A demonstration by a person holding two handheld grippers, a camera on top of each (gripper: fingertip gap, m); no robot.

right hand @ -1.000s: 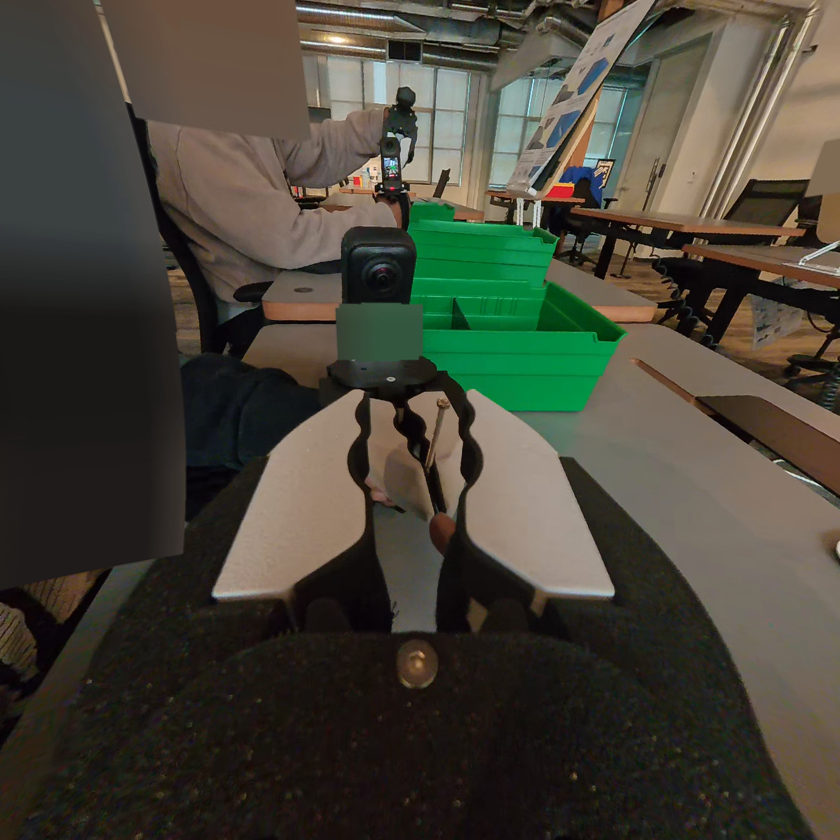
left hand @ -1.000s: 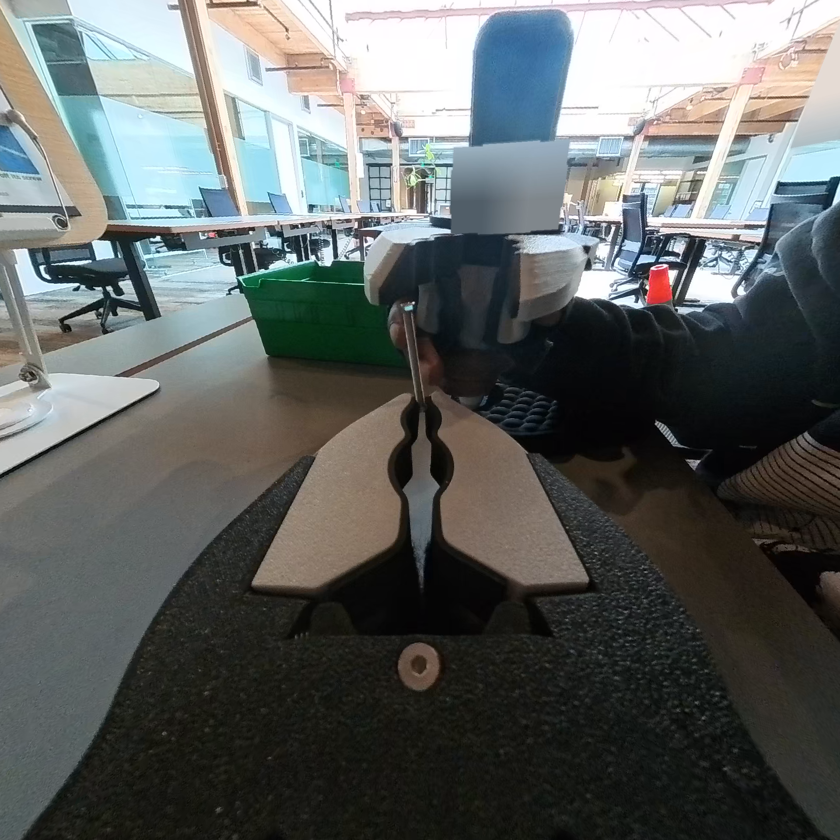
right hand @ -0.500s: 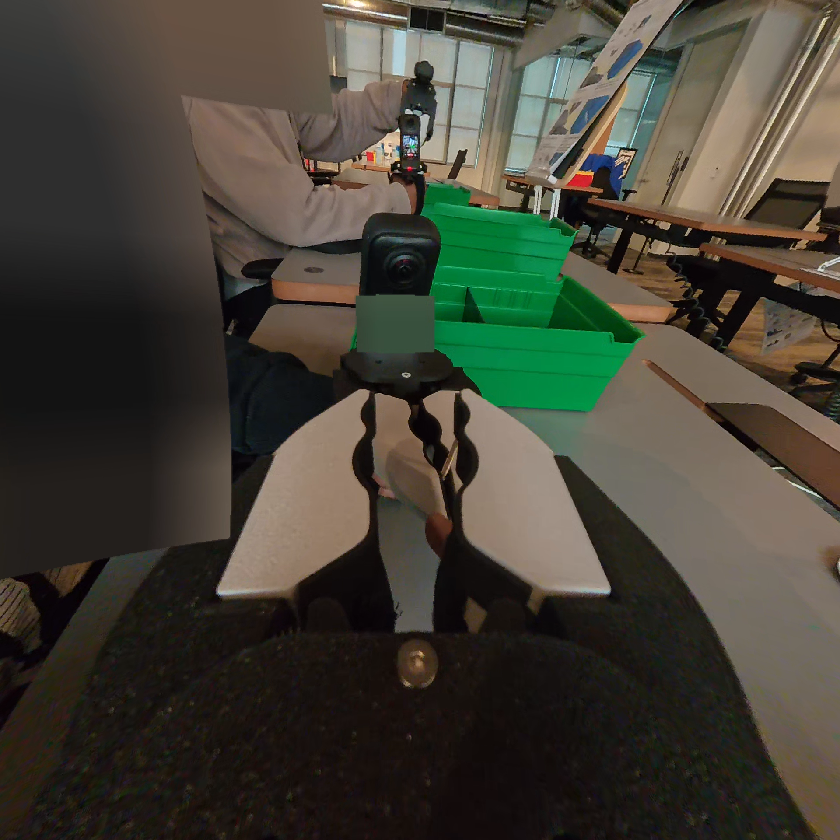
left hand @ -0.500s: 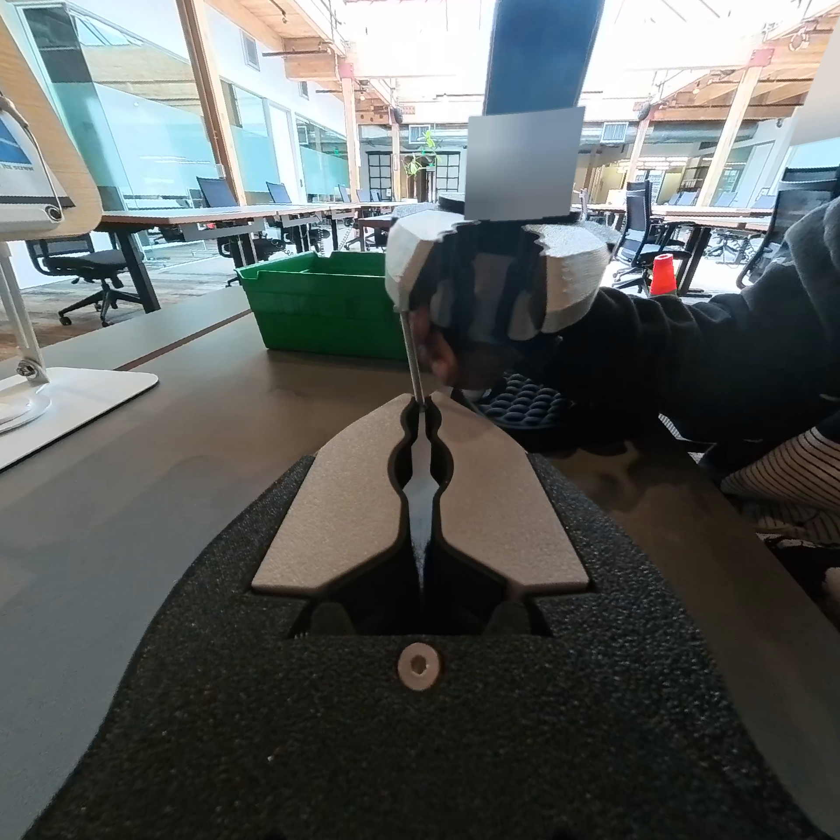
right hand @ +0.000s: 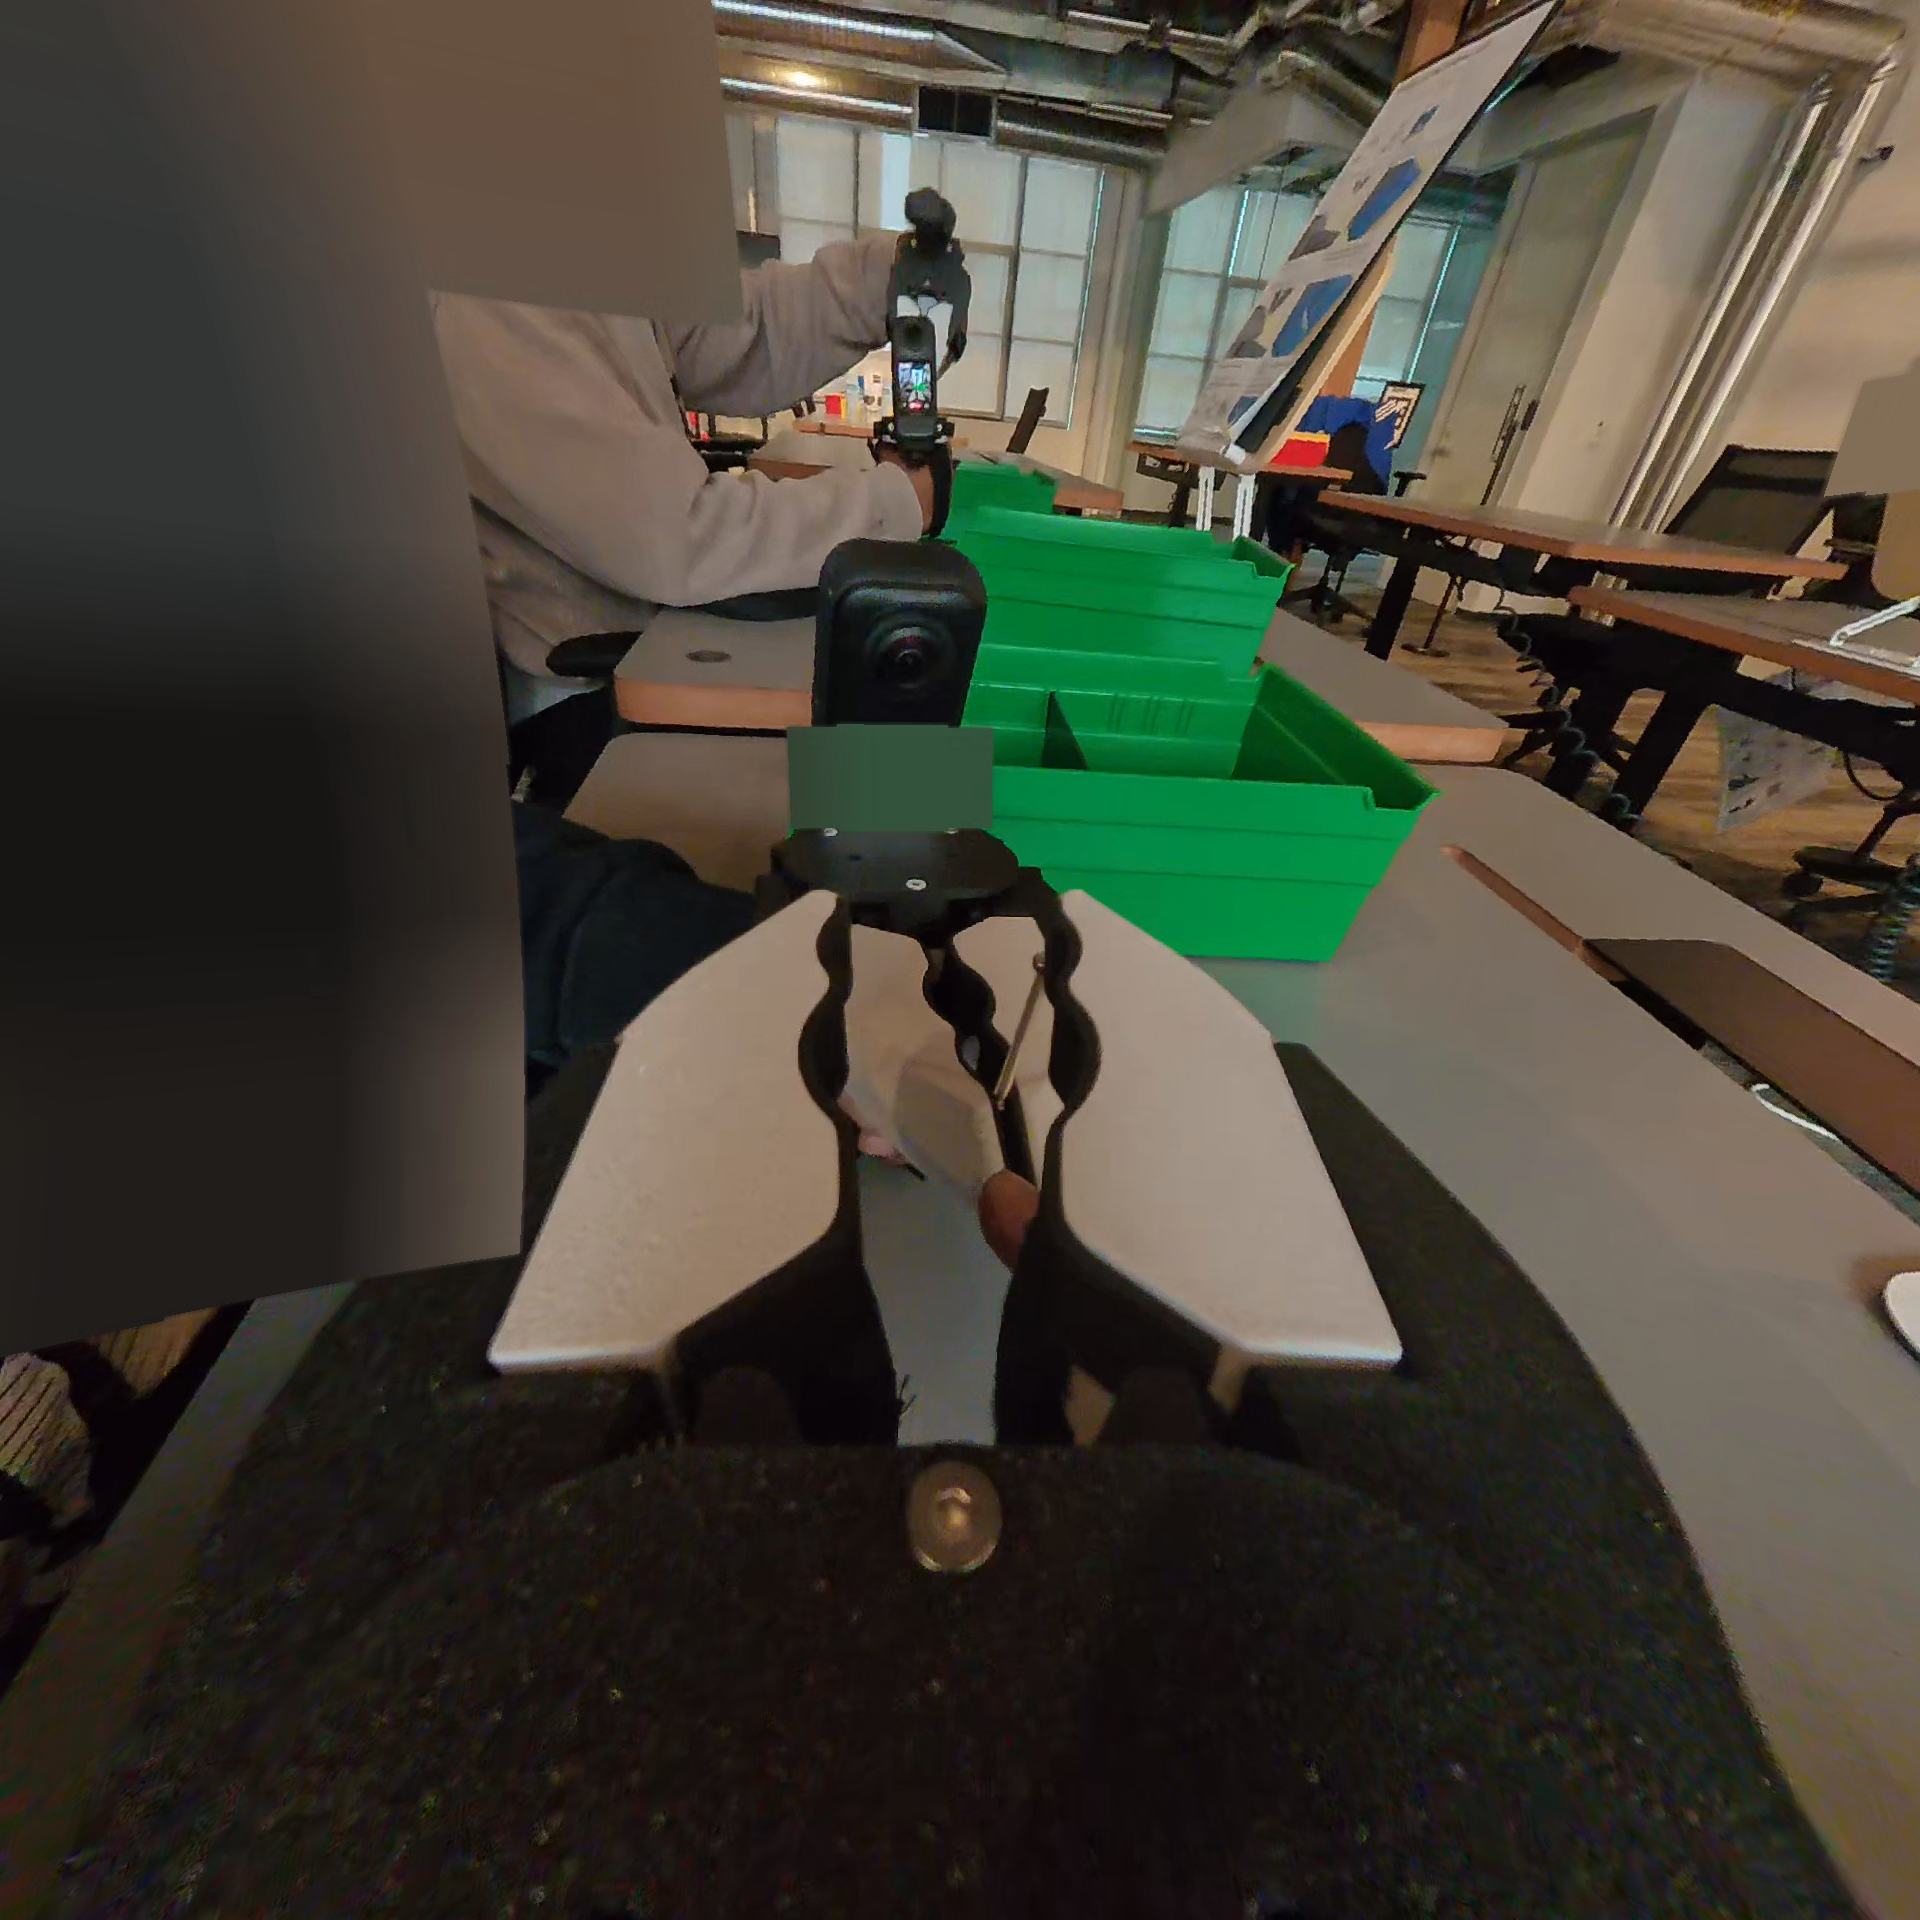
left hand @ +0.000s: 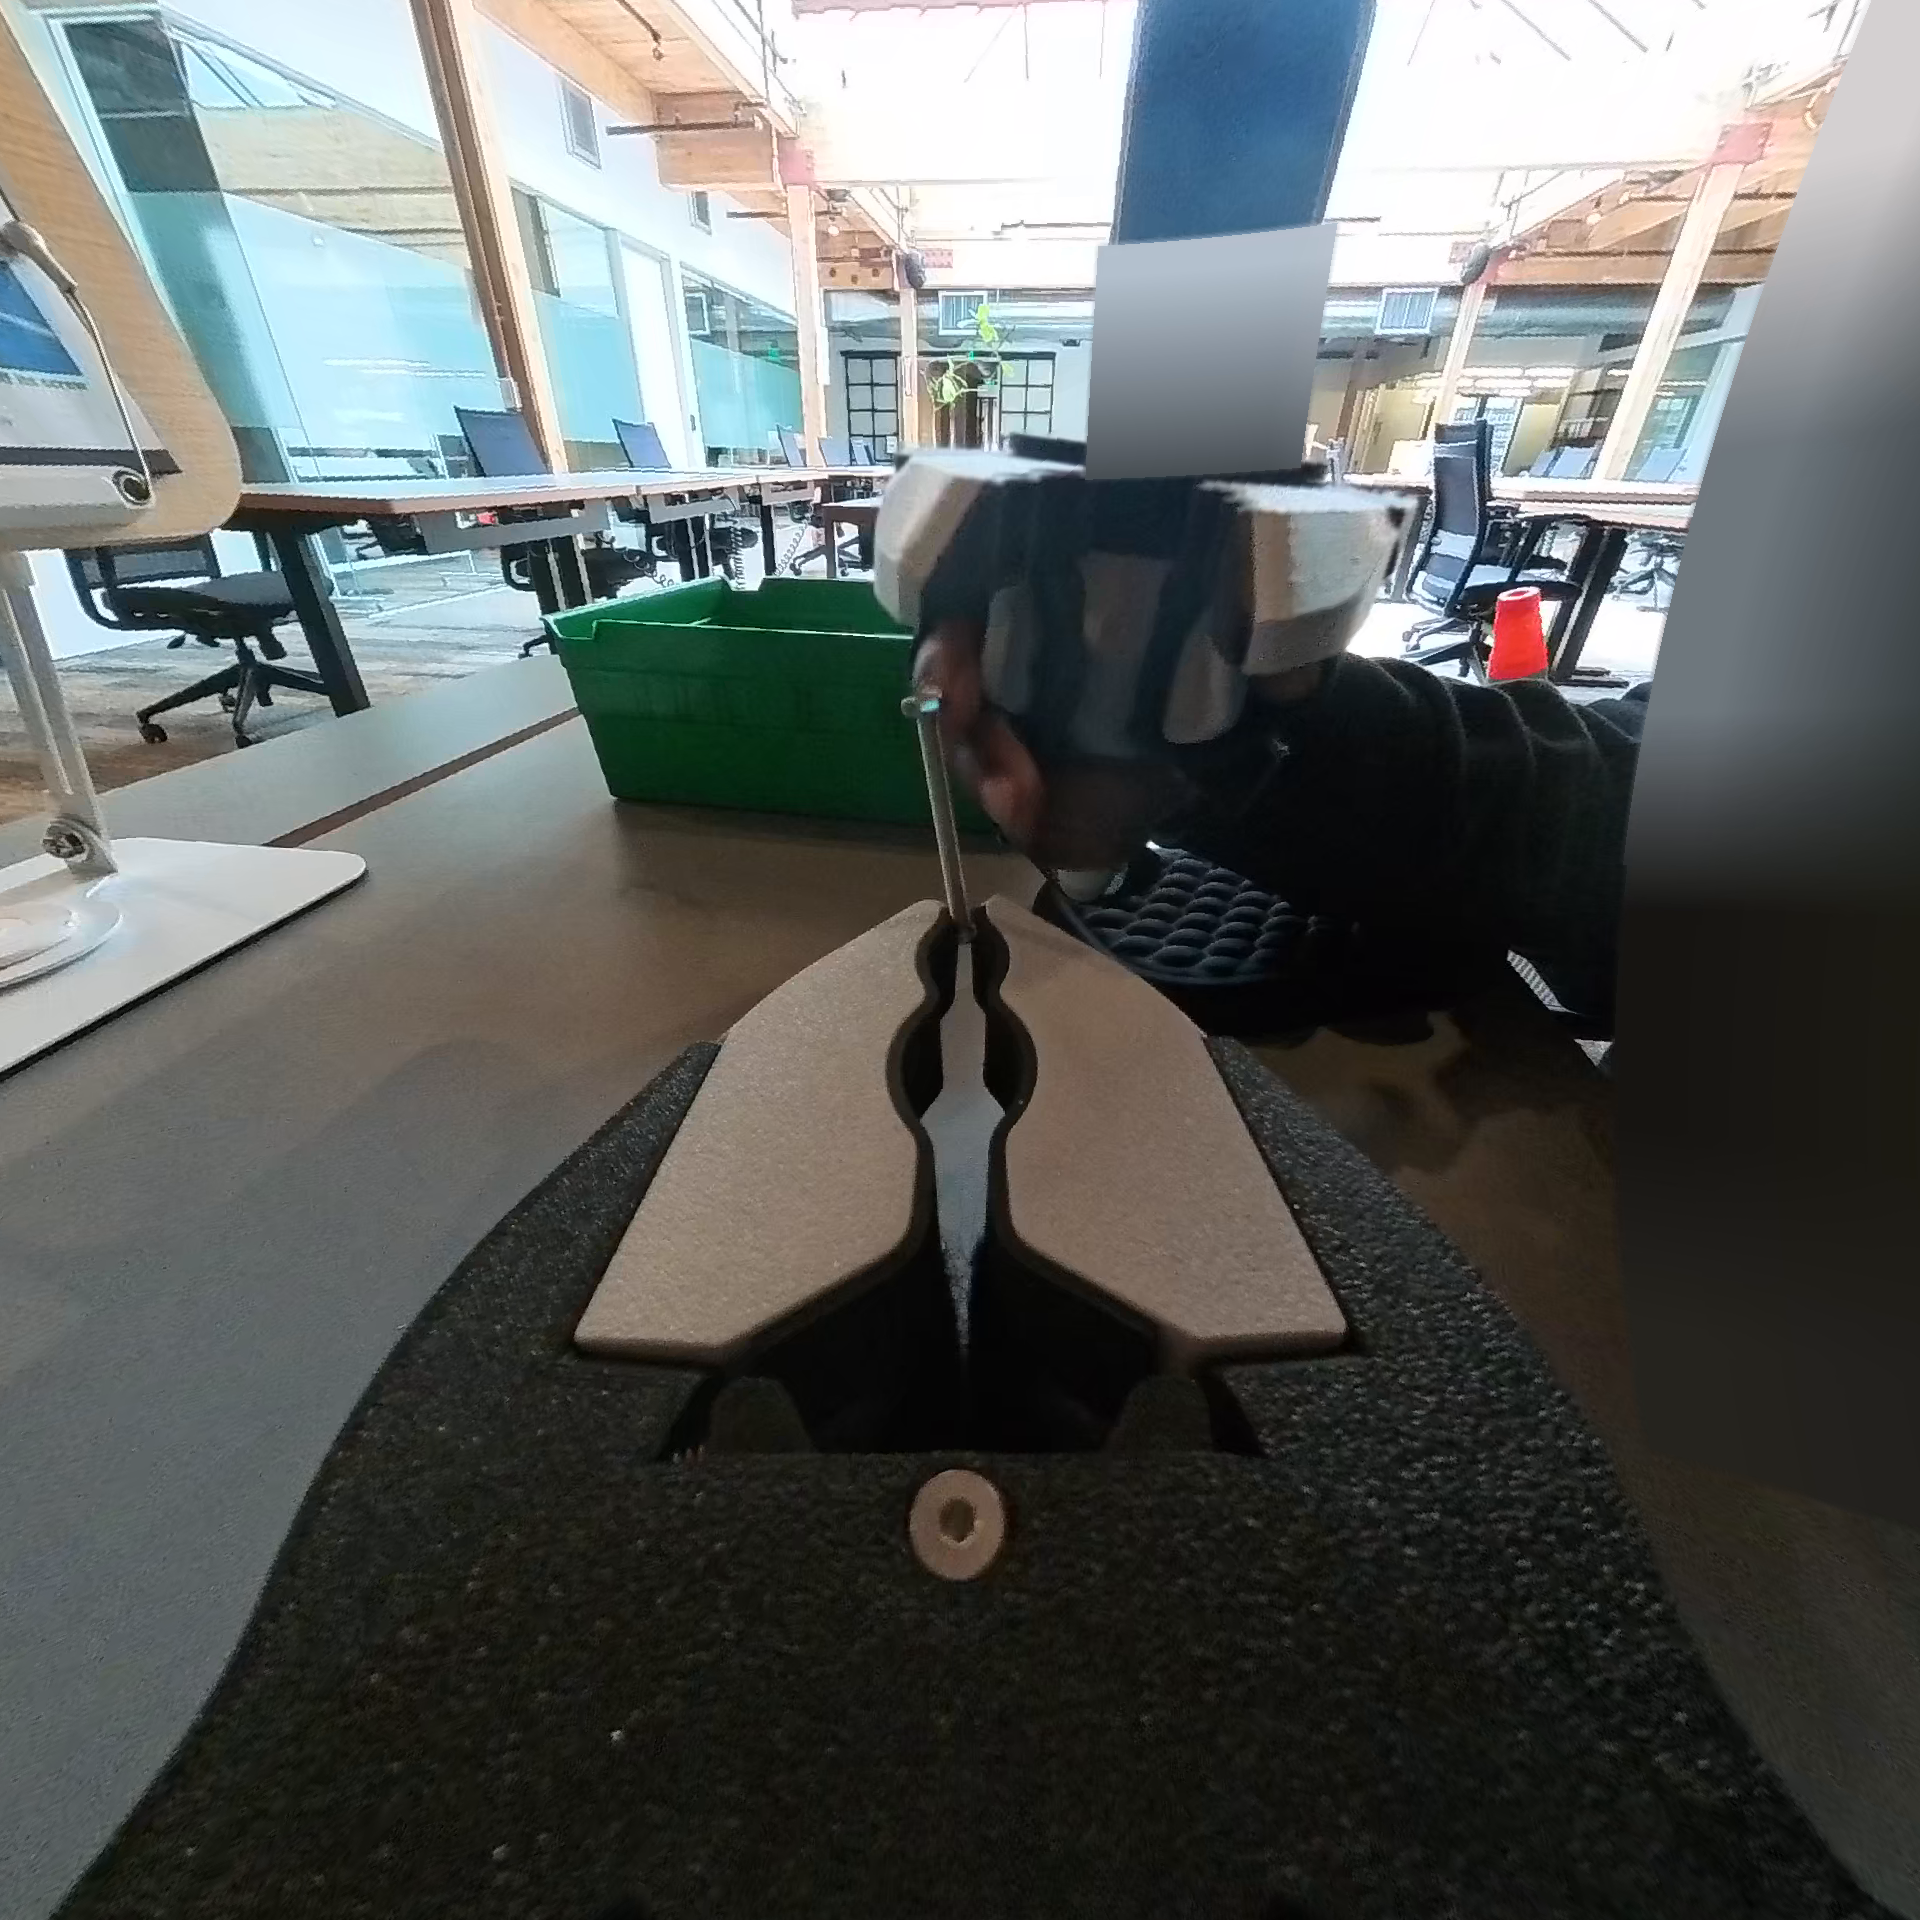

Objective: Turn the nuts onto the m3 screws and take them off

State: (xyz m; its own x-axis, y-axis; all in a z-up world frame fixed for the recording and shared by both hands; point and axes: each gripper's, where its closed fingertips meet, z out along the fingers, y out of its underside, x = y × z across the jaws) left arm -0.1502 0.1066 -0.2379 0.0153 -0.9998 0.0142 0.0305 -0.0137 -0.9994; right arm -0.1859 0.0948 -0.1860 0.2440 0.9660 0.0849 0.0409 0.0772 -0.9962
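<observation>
The left hand-held gripper (left hand: 964,925) is pressed together on the lower tip of a long thin screw (left hand: 943,810), which stands nearly upright above the tabletop (left hand: 312,1039). The right hand-held gripper (right hand: 948,1023) faces it with fingers spread and nothing pinched. Judging by this, a nut still has to be brought to the screw's free end; a green bin (right hand: 1195,862) sits farther back in an open office.

Green bin (left hand: 748,717), orange cone (left hand: 1517,634)
</observation>
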